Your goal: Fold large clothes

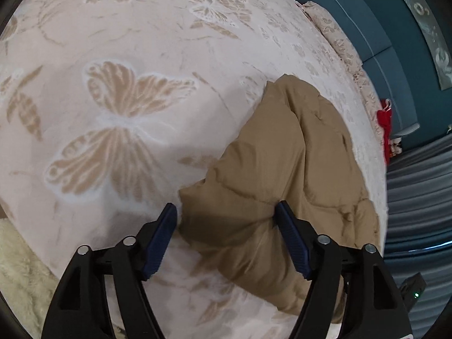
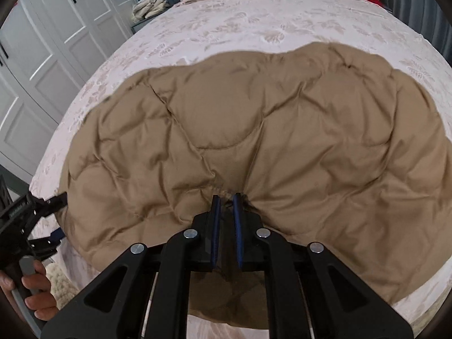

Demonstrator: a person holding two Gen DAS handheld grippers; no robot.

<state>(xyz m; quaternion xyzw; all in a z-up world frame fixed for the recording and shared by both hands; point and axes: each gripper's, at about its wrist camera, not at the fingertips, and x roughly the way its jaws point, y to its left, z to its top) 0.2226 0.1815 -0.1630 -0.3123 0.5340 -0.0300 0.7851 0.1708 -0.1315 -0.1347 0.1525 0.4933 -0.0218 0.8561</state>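
right gripper (image 2: 226, 203) clamped on tan quilt (image 2: 254, 130) near edge, keeping fold anchored. left gripper (image 1: 226, 220) gaping, nothing gripped, hanging over quilt's corner, lined up for grab imo.

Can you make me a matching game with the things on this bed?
Things:
1. quilted blanket
2. bedspread
3. left gripper
4. right gripper

States:
A. pale, with butterflies
B. jaws wide open
C. tan and puffy
D. pinching a bunched fold of the tan cloth

Pairs: 1-C, 2-A, 3-B, 4-D
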